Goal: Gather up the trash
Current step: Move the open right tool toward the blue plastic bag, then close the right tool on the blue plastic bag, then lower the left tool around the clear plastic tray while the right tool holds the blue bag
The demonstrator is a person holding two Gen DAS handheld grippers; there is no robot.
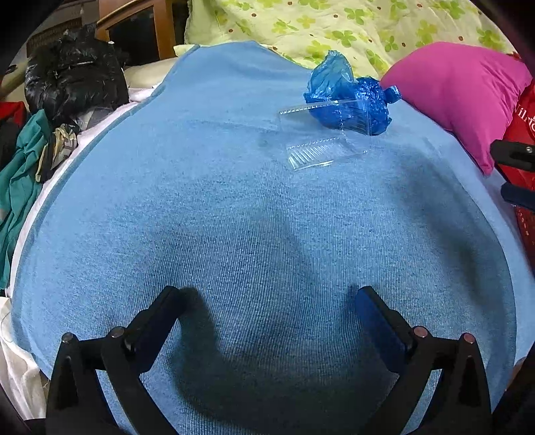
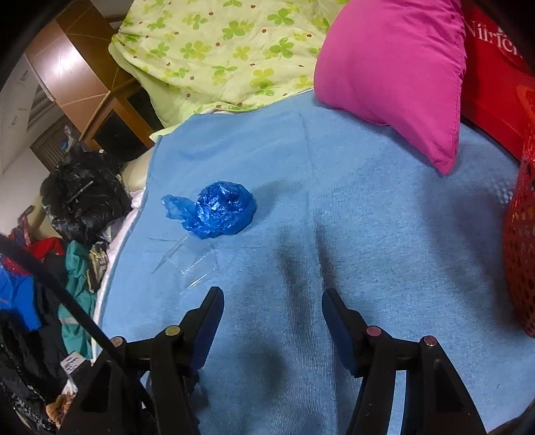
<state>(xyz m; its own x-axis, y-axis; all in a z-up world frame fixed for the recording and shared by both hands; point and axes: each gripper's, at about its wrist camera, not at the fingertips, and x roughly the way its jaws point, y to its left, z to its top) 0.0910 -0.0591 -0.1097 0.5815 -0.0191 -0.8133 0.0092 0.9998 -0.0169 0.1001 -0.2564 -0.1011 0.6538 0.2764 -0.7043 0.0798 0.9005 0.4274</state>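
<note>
A crumpled blue plastic bag (image 1: 347, 100) (image 2: 217, 210) lies on the blue blanket (image 1: 234, 217) (image 2: 367, 217). A clear plastic container (image 1: 314, 150) (image 2: 190, 264) lies open just in front of it. My left gripper (image 1: 269, 297) hovers over bare blanket well short of both, its jaws spread wide with nothing between them. My right gripper (image 2: 272, 297) is open too, with only blanket between its fingers. The clear container sits just left of its left finger, and the blue bag lies further ahead to the left.
A pink pillow (image 1: 461, 97) (image 2: 394, 73) and a green clover quilt (image 1: 334, 26) (image 2: 217, 50) lie at the back. A red mesh basket (image 2: 521, 251) and a red lettered bag (image 2: 495, 67) stand at the right. A black shiny bundle (image 1: 77, 77) (image 2: 87, 197) and clothes (image 1: 20, 187) crowd the left edge.
</note>
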